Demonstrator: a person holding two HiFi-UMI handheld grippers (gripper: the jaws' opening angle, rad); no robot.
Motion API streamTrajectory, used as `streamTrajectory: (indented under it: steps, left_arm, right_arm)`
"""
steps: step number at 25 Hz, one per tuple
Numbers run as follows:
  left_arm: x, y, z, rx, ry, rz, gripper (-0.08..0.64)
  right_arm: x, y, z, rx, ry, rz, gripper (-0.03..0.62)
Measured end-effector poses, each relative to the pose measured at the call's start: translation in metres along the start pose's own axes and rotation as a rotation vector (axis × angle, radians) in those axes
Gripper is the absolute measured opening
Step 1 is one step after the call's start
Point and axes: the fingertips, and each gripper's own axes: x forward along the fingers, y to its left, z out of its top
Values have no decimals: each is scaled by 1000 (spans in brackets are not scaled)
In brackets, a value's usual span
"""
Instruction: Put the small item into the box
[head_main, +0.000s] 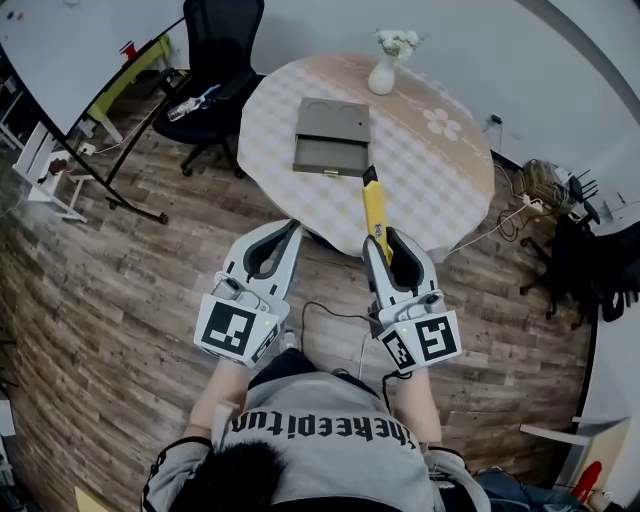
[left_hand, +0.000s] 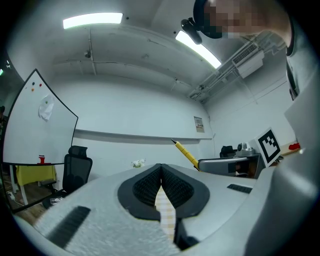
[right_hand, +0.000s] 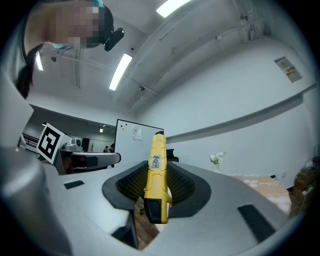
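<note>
In the head view, the left tongs (head_main: 291, 228) hung just off the near edge of the round worktop (head_main: 455, 185), tips closed. The right tongs (head_main: 381, 240) sat beside them, clamped on the near end of the yellow item (head_main: 373, 205). The item reached forward over the checked cloth, and its far tip stopped just short of the grey box (head_main: 333, 133). The box lay flat near the worktop's middle, with a white vase (head_main: 382, 76) beyond it near the far edge.

In the left gripper view, the left tongs (left_hand: 160, 171) had their tips together with nothing between them, and only checked cloth showed through the gap lower down. The yellow item (left_hand: 186, 154) slanted up from the right tongs (left_hand: 225, 164) at the right.

In the right gripper view, the right tongs (right_hand: 155, 165) were pressed on the yellow item (right_hand: 156, 189) from both sides. It stood nearly upright between the pads, its butt end toward the camera.
</note>
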Motion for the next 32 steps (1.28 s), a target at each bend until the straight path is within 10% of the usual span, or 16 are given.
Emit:
streamTrajectory:
  steps: [32]
  left_arm:
    - [86, 64, -14, -20, -1, -28, 17]
  right_arm:
    - [89, -54, -3, 29, -21, -23, 121]
